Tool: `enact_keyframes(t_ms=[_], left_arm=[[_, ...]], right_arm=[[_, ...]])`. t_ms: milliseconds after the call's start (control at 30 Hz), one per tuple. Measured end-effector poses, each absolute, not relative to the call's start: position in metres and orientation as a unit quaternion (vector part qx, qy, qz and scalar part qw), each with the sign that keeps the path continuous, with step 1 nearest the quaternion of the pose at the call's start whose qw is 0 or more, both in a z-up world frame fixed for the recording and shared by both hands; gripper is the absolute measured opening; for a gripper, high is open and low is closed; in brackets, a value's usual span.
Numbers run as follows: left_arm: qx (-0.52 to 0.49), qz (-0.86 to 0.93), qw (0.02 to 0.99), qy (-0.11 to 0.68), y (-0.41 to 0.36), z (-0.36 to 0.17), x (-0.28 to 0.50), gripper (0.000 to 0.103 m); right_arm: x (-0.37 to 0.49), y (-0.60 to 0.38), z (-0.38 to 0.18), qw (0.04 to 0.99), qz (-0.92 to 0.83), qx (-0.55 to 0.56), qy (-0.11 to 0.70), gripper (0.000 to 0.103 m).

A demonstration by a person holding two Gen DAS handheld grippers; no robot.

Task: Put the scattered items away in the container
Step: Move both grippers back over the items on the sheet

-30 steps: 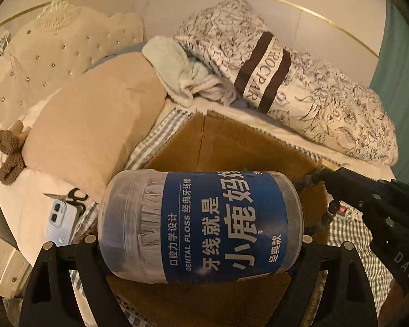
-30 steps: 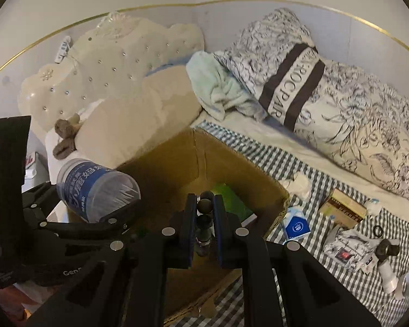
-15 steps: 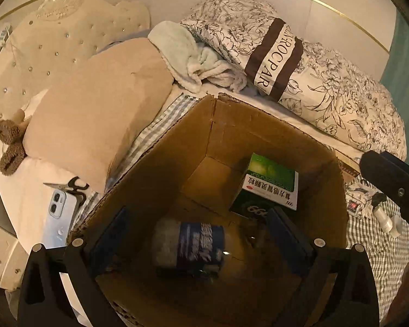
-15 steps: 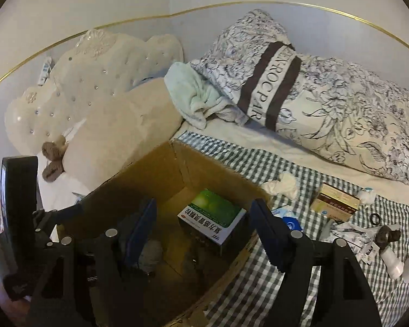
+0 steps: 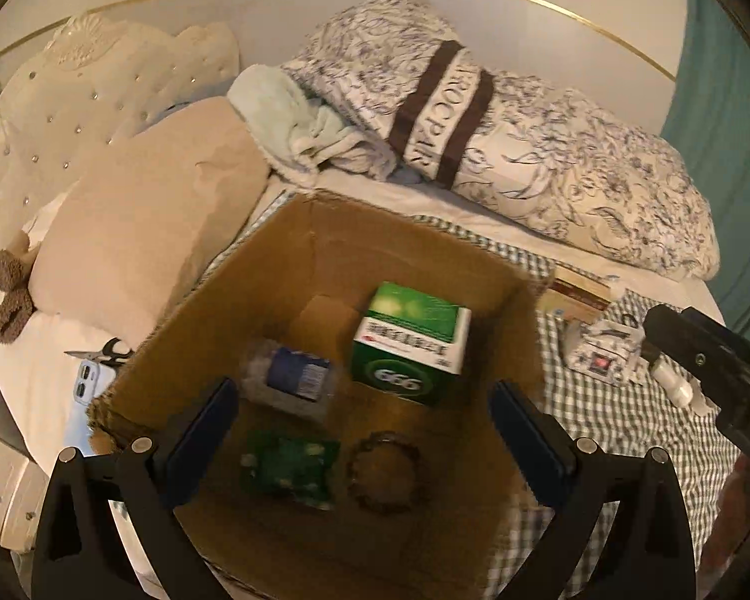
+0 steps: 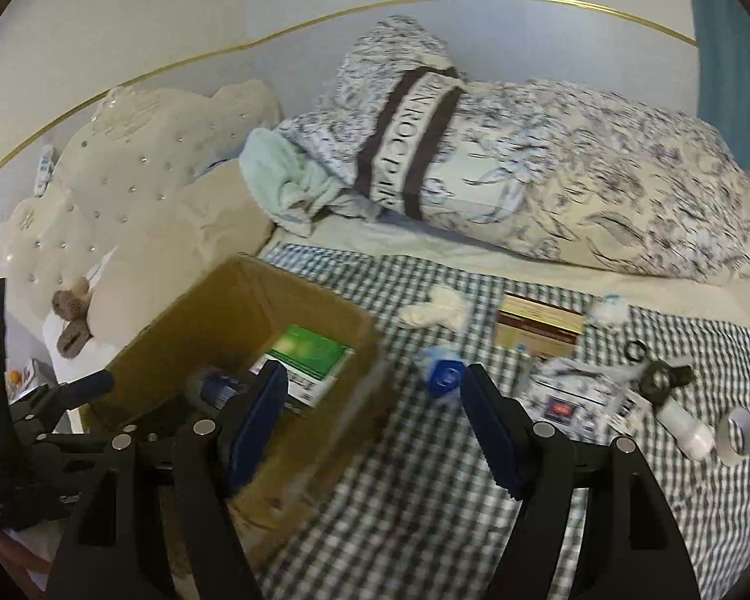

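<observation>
Cardboard box [image 5: 325, 245] holds clear cylindrical floss jar [image 5: 290, 382], glossy green carton [image 5: 410, 345], possibly beaded ring; both jaws spread, empty.

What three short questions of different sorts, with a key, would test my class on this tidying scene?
1. True or false: the left gripper is shut on the floss jar.
2. Which lies outside the cardboard box? A green medicine box B tape roll C bead bracelet
3. Fill in: the right gripper hangs open, holding ____.

Key: 1 false; 2 B; 3 nothing.
</observation>
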State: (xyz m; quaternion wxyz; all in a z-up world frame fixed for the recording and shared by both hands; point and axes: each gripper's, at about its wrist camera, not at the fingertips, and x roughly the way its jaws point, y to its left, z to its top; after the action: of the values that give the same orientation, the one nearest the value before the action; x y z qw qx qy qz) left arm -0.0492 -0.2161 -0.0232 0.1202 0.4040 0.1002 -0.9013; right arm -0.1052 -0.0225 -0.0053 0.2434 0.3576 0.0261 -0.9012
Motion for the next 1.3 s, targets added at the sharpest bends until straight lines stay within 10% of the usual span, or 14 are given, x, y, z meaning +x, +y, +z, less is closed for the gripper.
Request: enact_keyframes(t_ms=[1300], left_arm=[[0.466, -0.884, 0.003, 0.041, -0.014, -0.084, -0.11, 0.103]], right_arm=[[-0.128, 0.218, -0.084, 0.072, -0.912, 0.397, -0.073, 0.072]])
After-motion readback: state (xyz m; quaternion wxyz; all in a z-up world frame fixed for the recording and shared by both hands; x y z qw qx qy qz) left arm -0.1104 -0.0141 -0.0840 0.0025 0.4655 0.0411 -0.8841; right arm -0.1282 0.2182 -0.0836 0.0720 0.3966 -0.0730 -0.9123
